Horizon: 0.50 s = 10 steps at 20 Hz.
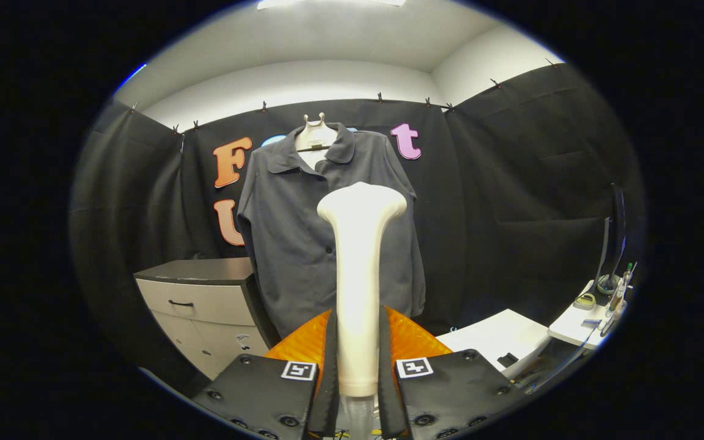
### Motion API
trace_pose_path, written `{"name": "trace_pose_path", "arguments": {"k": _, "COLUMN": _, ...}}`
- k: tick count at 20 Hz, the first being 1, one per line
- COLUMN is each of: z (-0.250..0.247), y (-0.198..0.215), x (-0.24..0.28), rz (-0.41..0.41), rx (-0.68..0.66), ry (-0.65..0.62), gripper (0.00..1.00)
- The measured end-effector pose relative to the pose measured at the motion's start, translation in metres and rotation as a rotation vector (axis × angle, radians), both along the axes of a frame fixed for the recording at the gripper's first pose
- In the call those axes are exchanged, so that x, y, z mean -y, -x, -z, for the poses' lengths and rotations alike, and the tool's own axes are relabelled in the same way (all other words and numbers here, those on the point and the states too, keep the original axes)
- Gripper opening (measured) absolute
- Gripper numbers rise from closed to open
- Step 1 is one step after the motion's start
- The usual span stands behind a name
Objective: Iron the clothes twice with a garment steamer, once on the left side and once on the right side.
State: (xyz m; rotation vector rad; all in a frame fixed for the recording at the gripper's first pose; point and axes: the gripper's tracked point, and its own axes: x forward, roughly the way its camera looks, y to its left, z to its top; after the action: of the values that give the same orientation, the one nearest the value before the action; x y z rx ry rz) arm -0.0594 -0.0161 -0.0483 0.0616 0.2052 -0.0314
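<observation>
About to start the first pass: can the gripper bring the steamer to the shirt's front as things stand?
Probably yes: the gripper is shut on the steamer, whose head faces the hanging shirt, and nothing stands between them.

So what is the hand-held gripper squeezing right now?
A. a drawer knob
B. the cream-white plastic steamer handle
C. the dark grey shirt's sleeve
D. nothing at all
B: the hand-held gripper has both fingers pressed against the sides of the cream-white plastic steamer handle, which stands upright between them, while the dark grey collared shirt hangs beyond it on a hanger.
</observation>
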Motion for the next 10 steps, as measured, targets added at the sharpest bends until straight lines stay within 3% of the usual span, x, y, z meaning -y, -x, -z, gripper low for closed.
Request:
{"name": "trace_pose_path", "arguments": {"k": 4, "z": -0.004, "y": 0.008, "x": -0.009, "rz": 0.013, "rx": 0.026, "ry": 0.002, "gripper": 0.34}}
{"name": "trace_pose_path", "arguments": {"k": 10, "z": -0.023, "y": 0.015, "x": -0.034, "rz": -0.038, "rx": 0.073, "ry": 0.022, "gripper": 0.34}}
